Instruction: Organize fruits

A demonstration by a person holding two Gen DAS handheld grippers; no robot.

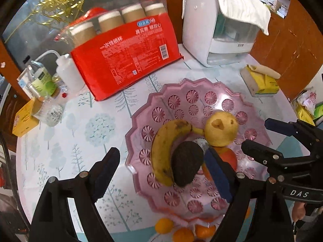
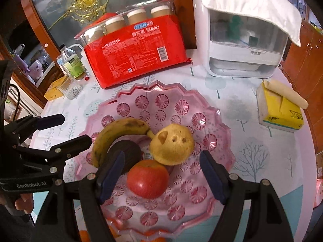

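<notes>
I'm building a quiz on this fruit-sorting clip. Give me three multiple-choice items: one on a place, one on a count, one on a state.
1. Where does the banana lie?
A. in the pink tray
B. on the tissue box
C. on the red pack

2. How many fruits lie in the tray?
A. two
B. four
C. six

3. How is the right gripper?
A. shut on the apple
B. open, empty
C. shut on the banana

Answers: A, it curves across the tray; B, banana, avocado, pear, apple; B, pads stand clear of the apple.

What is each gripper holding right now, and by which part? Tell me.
Nothing. The left gripper and right gripper both hang open above the pink tray; their fingers touch no fruit.
</notes>
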